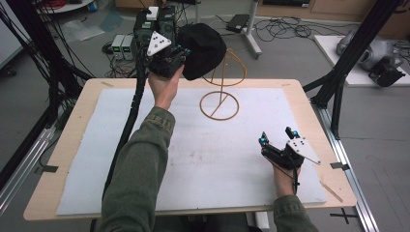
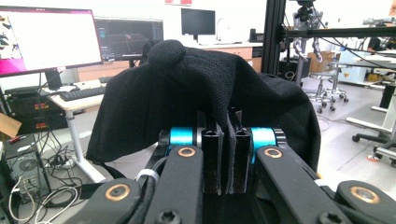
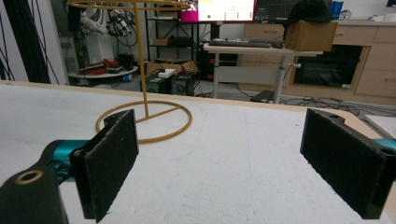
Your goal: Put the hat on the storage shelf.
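Nearest you, your right gripper rested low over the white mat near the table's front right, its jaws released and spread wide with nothing between them; in the right gripper view the two black pads stood well apart above bare mat. Ahead of that gripper and off to its left, the round base ring of the yellow wire hat stand lay flat on the mat, its thin stem rising upright to a top ring. Farther out, you had your left gripper raised at the far edge of the table, clenched on a fold of the black knit beanie. In the left gripper view the jaws stood pressed together with the beanie's fabric pinched between them, the rest of the hat bulging up and draping to both sides just beyond the jaws. From above, the beanie hung in the air just beside the stand's top ring, on its left; whether the cloth touched the wire could not be told.
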